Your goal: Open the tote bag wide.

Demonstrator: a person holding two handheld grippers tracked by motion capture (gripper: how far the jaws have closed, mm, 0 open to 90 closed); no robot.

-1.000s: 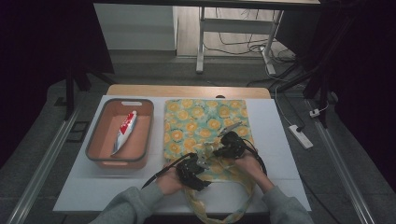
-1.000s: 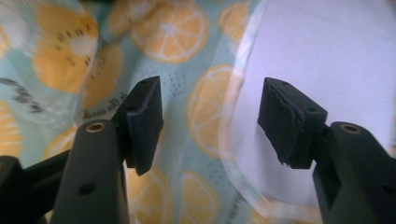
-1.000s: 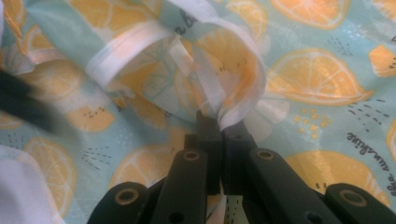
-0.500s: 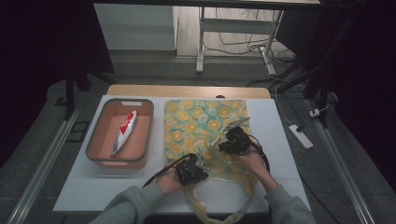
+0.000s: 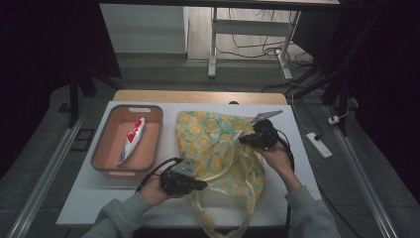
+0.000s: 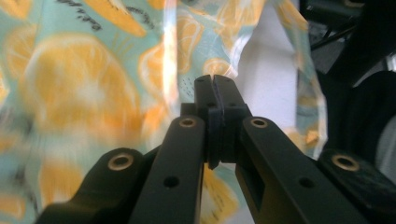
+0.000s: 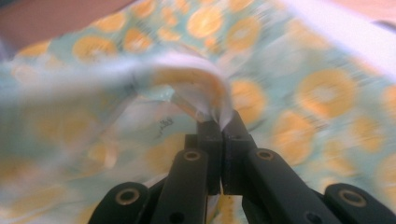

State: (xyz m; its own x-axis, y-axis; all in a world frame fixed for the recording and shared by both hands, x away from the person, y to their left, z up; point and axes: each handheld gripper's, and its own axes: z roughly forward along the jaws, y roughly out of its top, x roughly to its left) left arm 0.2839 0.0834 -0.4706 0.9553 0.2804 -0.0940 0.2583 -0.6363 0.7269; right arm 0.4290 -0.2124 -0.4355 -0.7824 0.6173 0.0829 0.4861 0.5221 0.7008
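Jaws pinch the lemon-print bag [image 5: 218, 148]; its black script is unreadable.

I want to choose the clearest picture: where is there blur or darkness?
High view: the room around is dark, the table lit, the bag sharp enough. Left gripper view: the black claw is sharp, the bag's cloth behind is smeared. Right gripper view: the bag is blurred throughout, its pale edge washed out.

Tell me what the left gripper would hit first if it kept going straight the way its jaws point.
Most likely the orange-print bag. The left gripper points at its near edge, and its own view shows the shut jaws with that cloth right behind them. Depth is unclear; the jaws may already pinch a fold.
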